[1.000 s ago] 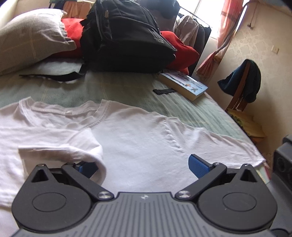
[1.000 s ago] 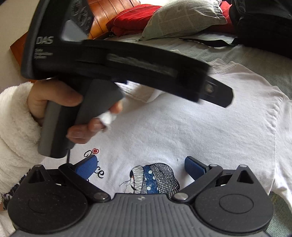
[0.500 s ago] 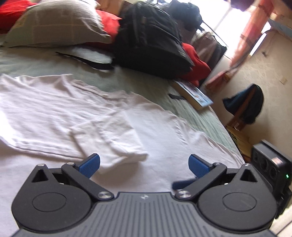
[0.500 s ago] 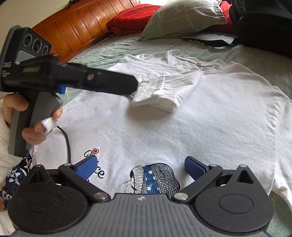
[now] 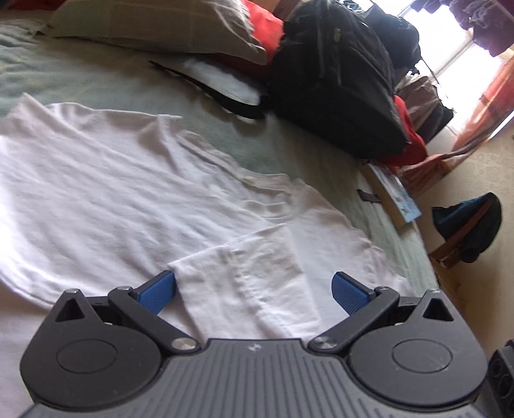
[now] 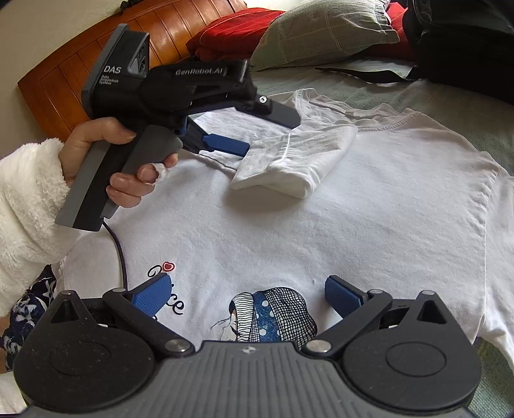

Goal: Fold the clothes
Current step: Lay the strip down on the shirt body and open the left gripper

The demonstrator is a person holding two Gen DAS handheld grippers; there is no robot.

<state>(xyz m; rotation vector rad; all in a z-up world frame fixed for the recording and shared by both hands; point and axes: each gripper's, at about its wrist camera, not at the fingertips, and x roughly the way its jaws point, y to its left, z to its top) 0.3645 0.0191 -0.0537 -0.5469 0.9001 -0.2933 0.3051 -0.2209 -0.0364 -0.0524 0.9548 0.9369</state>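
Note:
A white T-shirt [image 6: 321, 231] with a printed figure lies flat, front up, on the green bed cover [image 5: 96, 83]. One sleeve [image 6: 289, 160] is folded inward onto the chest; in the left wrist view this folded sleeve [image 5: 250, 270] lies between and below my pads. My left gripper [image 5: 253, 291] is open, and in the right wrist view the left gripper [image 6: 271, 133], held by a hand [image 6: 128, 180], has its fingertips at the sleeve's cuff edge. My right gripper [image 6: 247, 294] hovers open over the print [image 6: 273, 315] near the hem, with nothing between its fingers.
A black backpack [image 5: 334, 83], a grey pillow [image 5: 154, 29] and red cushions [image 6: 231, 29] sit at the head of the bed by the wooden headboard [image 6: 80, 74]. A book [image 5: 395, 196] lies at the bed's edge. Beyond it stands a chair with a dark garment [image 5: 469, 225].
The left gripper swung away to the left after leaving the sleeve folded, and has now come back to the sleeve's cuff edge. The right gripper has not moved.

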